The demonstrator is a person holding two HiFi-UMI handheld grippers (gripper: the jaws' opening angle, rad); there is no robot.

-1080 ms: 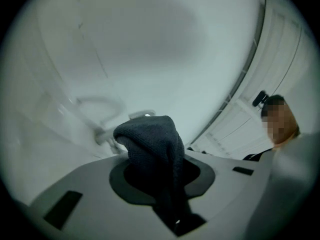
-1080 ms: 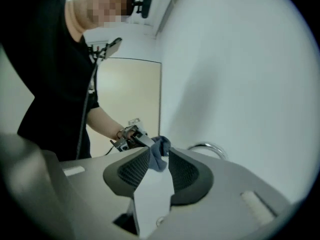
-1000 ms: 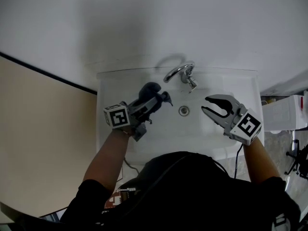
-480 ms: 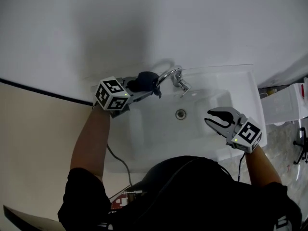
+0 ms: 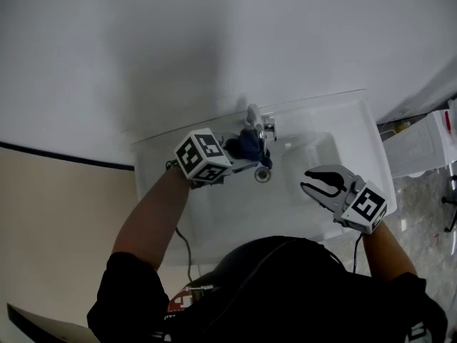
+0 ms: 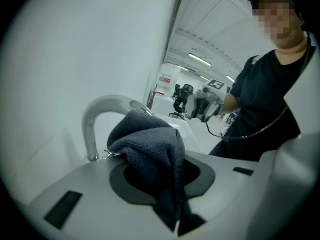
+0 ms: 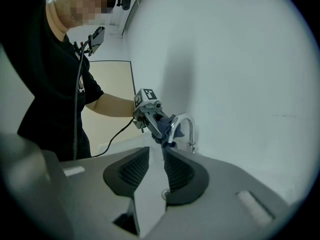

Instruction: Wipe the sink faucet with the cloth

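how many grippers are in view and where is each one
2. The left gripper is at the faucet at the back of the sink, shut on the dark cloth. The right gripper hangs open and empty over the basin's right side.

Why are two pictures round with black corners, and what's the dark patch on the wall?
Left and right gripper views: wide-angle lenses make a circle with black corners and bend straight lines. Left gripper view: the dark grey cloth is so close it looks huge beside the curved chrome faucet. Head view: the patch is a soft shadow on the white wall.
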